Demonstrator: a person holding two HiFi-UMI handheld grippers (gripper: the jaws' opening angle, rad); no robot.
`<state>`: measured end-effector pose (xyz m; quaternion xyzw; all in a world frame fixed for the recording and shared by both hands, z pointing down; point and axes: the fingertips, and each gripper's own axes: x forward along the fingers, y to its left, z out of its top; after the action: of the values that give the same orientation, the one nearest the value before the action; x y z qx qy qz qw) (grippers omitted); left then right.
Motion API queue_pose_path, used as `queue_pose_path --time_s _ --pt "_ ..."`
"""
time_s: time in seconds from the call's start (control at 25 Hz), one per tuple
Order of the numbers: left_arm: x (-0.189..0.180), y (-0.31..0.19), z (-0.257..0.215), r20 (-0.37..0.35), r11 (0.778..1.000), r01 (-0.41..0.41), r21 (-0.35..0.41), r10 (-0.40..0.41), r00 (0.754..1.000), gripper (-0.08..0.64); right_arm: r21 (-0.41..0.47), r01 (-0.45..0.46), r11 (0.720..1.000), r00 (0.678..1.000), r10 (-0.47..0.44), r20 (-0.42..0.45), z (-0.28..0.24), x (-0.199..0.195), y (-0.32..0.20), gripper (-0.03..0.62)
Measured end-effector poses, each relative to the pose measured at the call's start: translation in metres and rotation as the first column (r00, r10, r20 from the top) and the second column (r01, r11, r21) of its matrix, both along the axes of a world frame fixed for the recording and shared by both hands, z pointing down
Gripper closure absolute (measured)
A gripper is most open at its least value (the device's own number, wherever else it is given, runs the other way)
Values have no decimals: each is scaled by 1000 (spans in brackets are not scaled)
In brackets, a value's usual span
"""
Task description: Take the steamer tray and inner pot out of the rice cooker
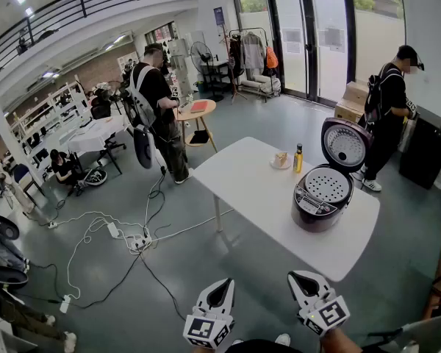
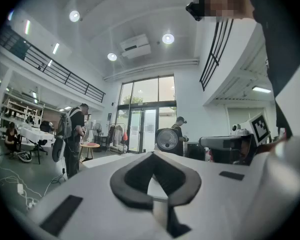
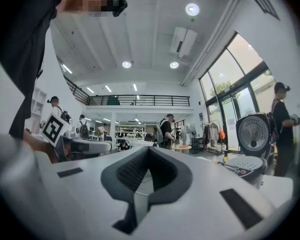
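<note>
A dark rice cooker (image 1: 320,204) stands on the white table (image 1: 250,179) with its lid (image 1: 345,144) swung up. The perforated grey steamer tray (image 1: 328,185) sits in its top; the inner pot is hidden beneath it. In the right gripper view the rice cooker (image 3: 252,156) shows at the right, tray on top. Both grippers hang low in front of me, well short of the table. My left gripper (image 1: 221,291) and right gripper (image 1: 303,284) are shut and hold nothing. In the left gripper view only the raised lid (image 2: 166,140) shows beyond the left gripper (image 2: 153,153). The right gripper (image 3: 148,149) points level.
A small yellow bottle (image 1: 298,158) and a plate (image 1: 281,161) stand behind the cooker. Cables and power strips (image 1: 128,240) lie across the floor at left. One person (image 1: 160,109) stands beyond the table, another (image 1: 392,112) by the boxes at right. A round wooden table (image 1: 196,111) is further back.
</note>
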<state>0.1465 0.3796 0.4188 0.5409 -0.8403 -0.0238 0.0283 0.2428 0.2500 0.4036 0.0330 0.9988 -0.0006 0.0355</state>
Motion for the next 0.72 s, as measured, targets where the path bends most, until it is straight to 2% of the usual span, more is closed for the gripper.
queue_pose_path --time_s 0.16,0.4,0.52,0.72 --pt "-5 7 -11 37 1000 1 -10 -1 999 561 -33 11 999 999 -10 35 -13 -4 7 595" --pt "-15 11 -20 62 1000 12 -5 -12 998 561 9 -11 1000 999 10 39 -21 -14 4 595" --pt "-19 12 -16 52 1000 19 -12 -18 999 561 16 -19 1000 999 18 33 -19 -16 2 595" --pt "-23 14 -6 63 998 20 -59 -16 998 561 47 -44 998 998 43 38 -17 -22 6 594"
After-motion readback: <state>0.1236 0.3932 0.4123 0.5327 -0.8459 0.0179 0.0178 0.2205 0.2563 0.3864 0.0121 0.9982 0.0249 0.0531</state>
